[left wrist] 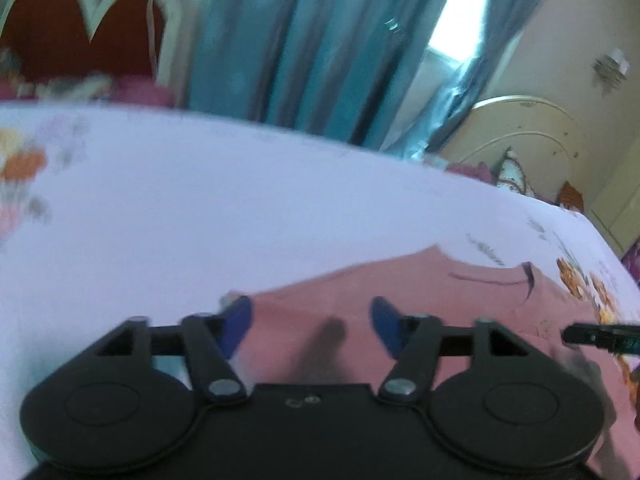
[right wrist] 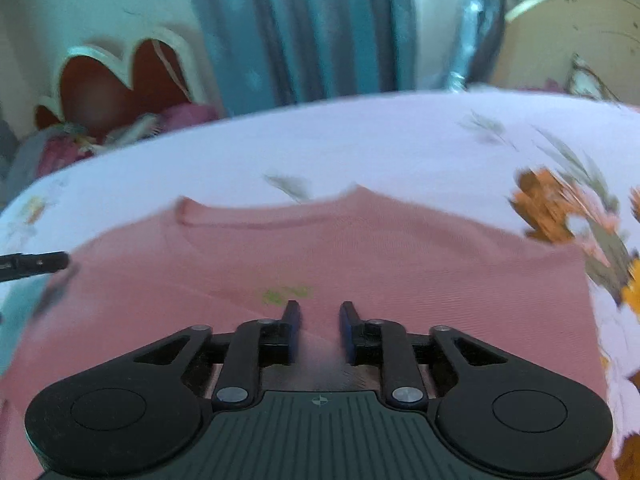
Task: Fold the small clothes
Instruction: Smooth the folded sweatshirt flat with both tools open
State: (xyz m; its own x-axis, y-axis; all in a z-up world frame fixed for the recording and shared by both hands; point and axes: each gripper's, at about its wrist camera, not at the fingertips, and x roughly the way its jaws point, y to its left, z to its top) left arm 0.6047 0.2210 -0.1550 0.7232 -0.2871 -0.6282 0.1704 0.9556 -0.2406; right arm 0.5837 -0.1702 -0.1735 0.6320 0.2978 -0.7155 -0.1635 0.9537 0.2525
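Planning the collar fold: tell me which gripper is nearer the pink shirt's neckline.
Probably right, though neither is close. The right gripper faces the neckline across the pink shirt; the left gripper sits at its side edge.

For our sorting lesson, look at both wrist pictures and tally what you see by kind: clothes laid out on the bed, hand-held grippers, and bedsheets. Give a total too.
Pink garment: 1
Hand-held grippers: 2, the left hand-held gripper and the right hand-held gripper, both with fingers apart above the garment
Floral bedsheet: 1
Total: 4
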